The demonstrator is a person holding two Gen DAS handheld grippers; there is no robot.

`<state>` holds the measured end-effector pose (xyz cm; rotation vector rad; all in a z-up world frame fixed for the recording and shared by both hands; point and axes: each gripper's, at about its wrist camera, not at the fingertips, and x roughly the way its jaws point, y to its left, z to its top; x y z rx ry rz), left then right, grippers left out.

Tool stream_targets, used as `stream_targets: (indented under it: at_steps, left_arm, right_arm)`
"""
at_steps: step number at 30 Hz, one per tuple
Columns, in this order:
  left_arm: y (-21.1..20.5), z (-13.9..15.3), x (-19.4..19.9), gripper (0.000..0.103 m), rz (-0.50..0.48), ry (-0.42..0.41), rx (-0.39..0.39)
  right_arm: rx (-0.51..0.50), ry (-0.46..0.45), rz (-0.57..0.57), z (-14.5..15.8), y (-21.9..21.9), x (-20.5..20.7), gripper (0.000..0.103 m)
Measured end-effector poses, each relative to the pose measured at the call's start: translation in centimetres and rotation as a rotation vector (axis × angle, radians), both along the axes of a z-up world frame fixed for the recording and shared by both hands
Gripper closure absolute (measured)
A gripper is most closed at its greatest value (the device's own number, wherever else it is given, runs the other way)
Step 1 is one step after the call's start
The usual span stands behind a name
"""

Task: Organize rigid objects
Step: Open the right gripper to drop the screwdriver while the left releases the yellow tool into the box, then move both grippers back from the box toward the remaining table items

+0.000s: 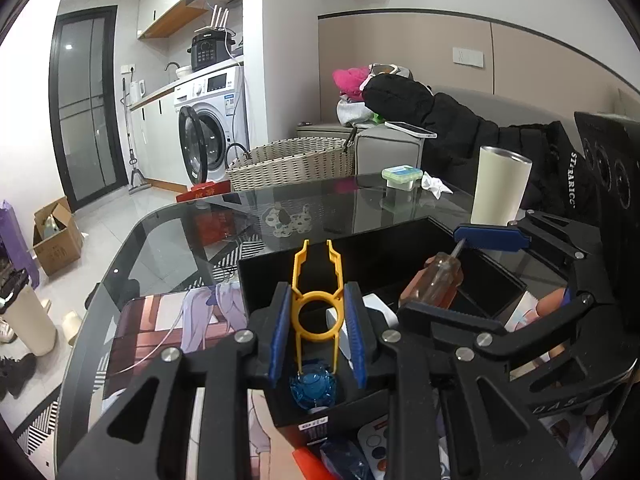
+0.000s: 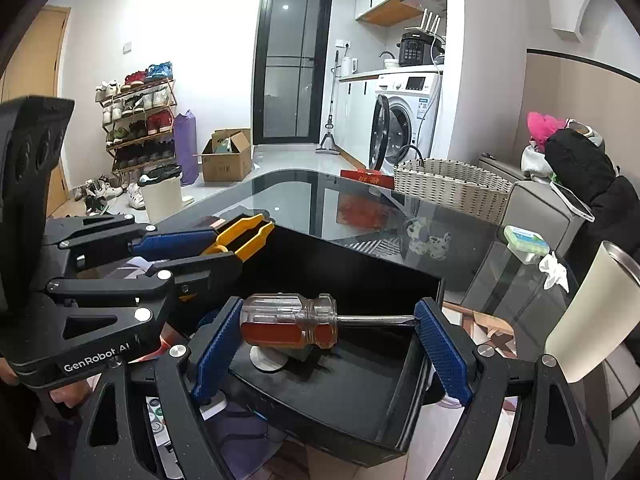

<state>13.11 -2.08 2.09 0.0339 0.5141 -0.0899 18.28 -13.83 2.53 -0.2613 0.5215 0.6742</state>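
Observation:
My left gripper is shut on a yellow plastic tool with two prongs, held over the black organizer box. A blue faceted object lies in the box below it. My right gripper is shut on a stubby screwdriver with a clear orange handle, pinched end to end between handle butt and blade tip, above a compartment of the box. In the left wrist view the screwdriver and right gripper sit just to the right. In the right wrist view the yellow tool shows at left.
The box sits on a glass table with a printed mat. A cream tumbler stands at the right, a green-lidded case and crumpled tissue behind. A wicker basket and sofa lie beyond.

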Motion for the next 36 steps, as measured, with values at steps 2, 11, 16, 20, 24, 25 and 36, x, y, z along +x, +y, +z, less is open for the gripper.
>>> stream_targets:
  at_steps: [2,11,16,20,24,25,36]
  left_arm:
    - [-0.1,-0.2,0.2,0.079,-0.001,0.011,0.001]
    - [-0.4,-0.4,0.4,0.078,0.009,0.022,0.013]
    - [-0.1,-0.4,0.3,0.077,0.02,0.023,0.005]
    - [0.0,-0.4,0.1,0.057,0.007,0.021,-0.008]
    - [-0.3,-0.2,-0.3,0.043,-0.001,0.006,0.001]
    - [-0.2,-0.2,-0.4,0.04,-0.012,0.008,-0.01]
    - [3.8,0.8,-3.7,0.0,0.019,0.076,-0.204]
  right_arm:
    - [0.006,-0.001,0.001,-0.1,-0.2,0.2,0.017]
    - [0.051,0.003,-0.024,0.0,-0.7,0.4,0.016]
    - [0.069,-0.008,-0.07,0.1,-1.2,0.4,0.0]
    - [0.112,0.0,-0.095,0.2,-2.3,0.7,0.0]
    - [0.112,-0.016,-0.089,0.3,-2.8,0.3,0.0]
    - [0.111,-0.017,-0.088,0.5,-2.9,0.2,0.0]
    - [0.074,0.057,-0.061,1.7,-4.9,-3.8,0.0]
